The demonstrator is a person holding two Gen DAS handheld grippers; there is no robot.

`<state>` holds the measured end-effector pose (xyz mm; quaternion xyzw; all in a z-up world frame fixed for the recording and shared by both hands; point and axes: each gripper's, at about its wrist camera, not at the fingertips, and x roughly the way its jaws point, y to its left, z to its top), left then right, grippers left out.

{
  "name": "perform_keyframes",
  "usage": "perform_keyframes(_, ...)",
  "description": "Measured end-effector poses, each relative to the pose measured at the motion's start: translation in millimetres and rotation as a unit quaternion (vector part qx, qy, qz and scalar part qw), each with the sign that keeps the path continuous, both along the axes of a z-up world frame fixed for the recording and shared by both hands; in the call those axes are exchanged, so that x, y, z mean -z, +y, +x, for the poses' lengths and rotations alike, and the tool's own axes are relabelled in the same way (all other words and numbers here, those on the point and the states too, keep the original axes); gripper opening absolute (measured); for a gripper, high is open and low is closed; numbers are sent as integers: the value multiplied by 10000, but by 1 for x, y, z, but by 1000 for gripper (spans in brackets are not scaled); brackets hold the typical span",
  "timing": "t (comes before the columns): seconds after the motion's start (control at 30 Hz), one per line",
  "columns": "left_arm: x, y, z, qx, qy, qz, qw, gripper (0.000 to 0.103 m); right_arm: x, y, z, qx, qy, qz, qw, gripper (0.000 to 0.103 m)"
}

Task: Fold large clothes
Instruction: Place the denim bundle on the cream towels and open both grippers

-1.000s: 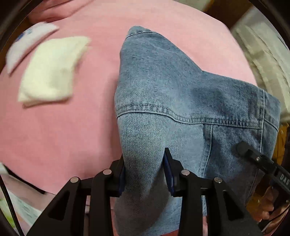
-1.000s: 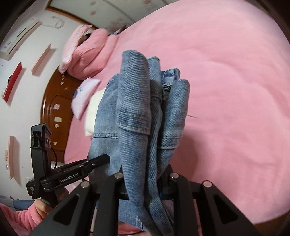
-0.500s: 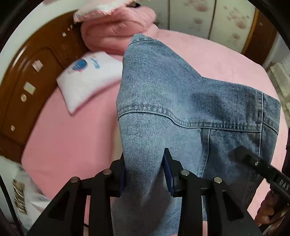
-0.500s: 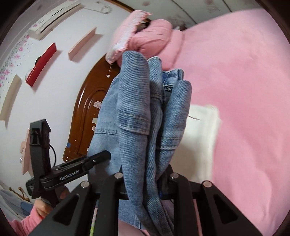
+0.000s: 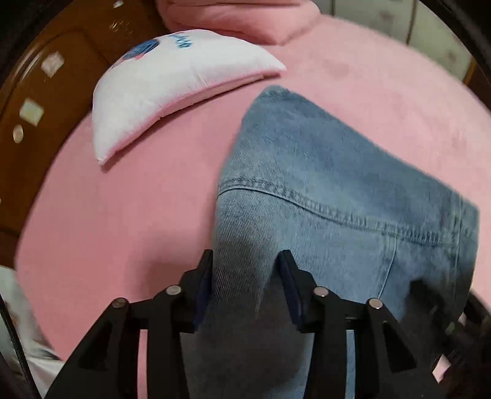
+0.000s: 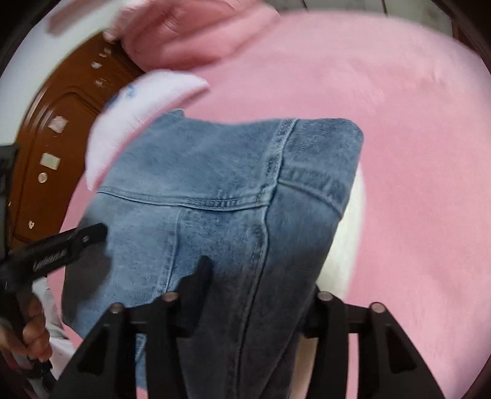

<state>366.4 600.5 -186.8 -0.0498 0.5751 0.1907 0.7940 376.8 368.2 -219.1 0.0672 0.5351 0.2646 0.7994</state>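
A folded blue denim garment (image 5: 322, 190) hangs between both grippers over the pink bed (image 5: 122, 221). My left gripper (image 5: 245, 282) is shut on one folded edge of the denim. My right gripper (image 6: 260, 288) is shut on the other edge of the same denim (image 6: 221, 178); its right finger is hidden behind the cloth. The left gripper's body also shows at the left of the right wrist view (image 6: 55, 254). The denim now lies spread and lowered toward the bed.
A white pillow with blue print (image 5: 178, 79) lies near the brown wooden headboard (image 5: 36, 101). A pink folded quilt (image 5: 239, 18) sits behind it. A folded white cloth (image 6: 346, 239) lies on the bed under the denim's right edge.
Both grippers have tipped down toward the bed with the denim. In the right wrist view the bunched denim has opened out flat, covering part of the white cloth.
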Motion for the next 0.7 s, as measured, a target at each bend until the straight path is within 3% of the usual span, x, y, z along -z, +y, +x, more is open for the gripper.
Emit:
perform_keyframes(0.03,2,4,-4,-88,-38,-207,9997,51,0,5,-3,-110,-85,-95,9999,67)
perform_keyframes(0.13,8,17,-11,-81,-157,-570,9982,62,4,18,-12,-529,-370,-434,9970,77)
perform_keyframes(0.17,11,17,-14,-51,-165,-591,9981,66,4,21,-13,-603,-441,-525,9958,78)
perform_keyframes(0.23,20,26,-22,-69,-109,-599,9981,89,2,26,-13,-660,-491,-646,9945,78)
perform_keyframes(0.33,32,40,-45,-548,-279,-1058,9925,94,-3,29,-13,-675,-447,-625,9947,79)
perform_keyframes(0.4,36,39,-81,-1142,-541,-1594,9791,94,-4,17,-25,-677,-398,-611,9950,82)
perform_keyframes(0.43,36,39,-94,-1406,-690,-1758,9719,94,-3,7,-37,-655,-343,-639,9952,90)
perform_keyframes(0.47,35,40,-113,-1803,-939,-1925,9600,94,-2,-5,-46,-567,-109,-780,9953,93)
perform_keyframes(0.6,33,26,-163,-2778,-1206,-2236,9264,95,-1,-70,-91,-246,514,-570,9967,101)
perform_keyframes(0.7,35,8,-187,-2929,-975,-2288,9232,95,2,-117,-128,-37,774,-1007,9919,101)
